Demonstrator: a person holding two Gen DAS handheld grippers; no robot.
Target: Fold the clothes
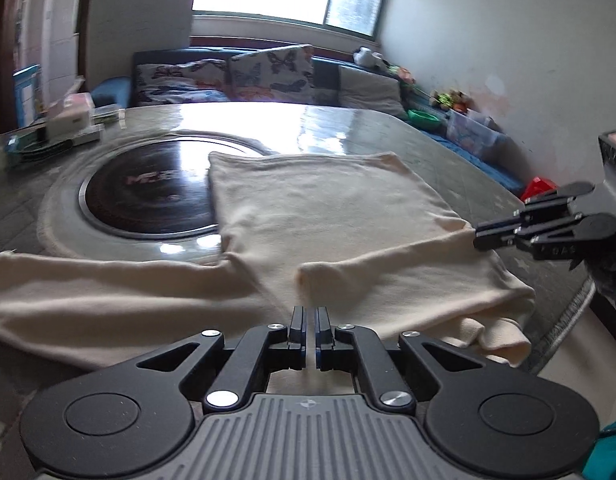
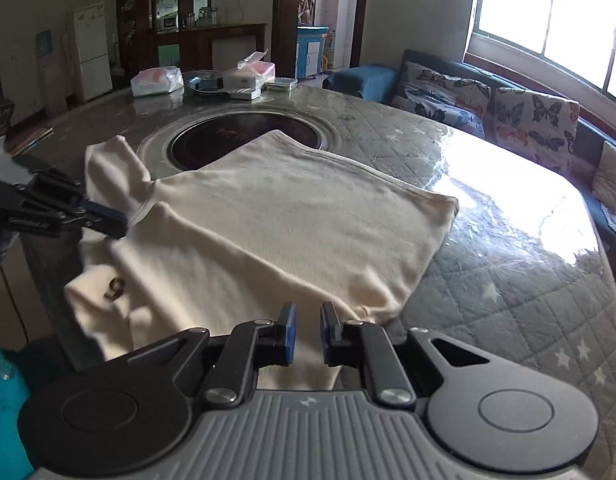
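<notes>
Our left gripper (image 1: 309,320) jaws sit closed on the shirt (image 1: 327,208) near its collar; our right gripper (image 2: 306,330) jaws pinch its near edge, so we can lift the spread-out garment off the surface (image 2: 507,280) for folding

We see the cream garment (image 1: 315,216) spread on the round table (image 1: 387,132), its far-left corner overlapping the dark inset hob (image 1: 148,196) at table centre. One sleeve (image 1: 100,276) trails left of the garment body, near edge. Our left gripper (image 1: 311,312) sits at the garment's near edge, jaws almost together, on a fold of fabric. Right gripper (image 1: 477,240) touches the garment's right edge, fingers together at the cloth. Boxes (image 1: 64,124) sit far-left of the hob. A butterfly-print cushion (image 1: 272,72) lies beyond the table.
</notes>
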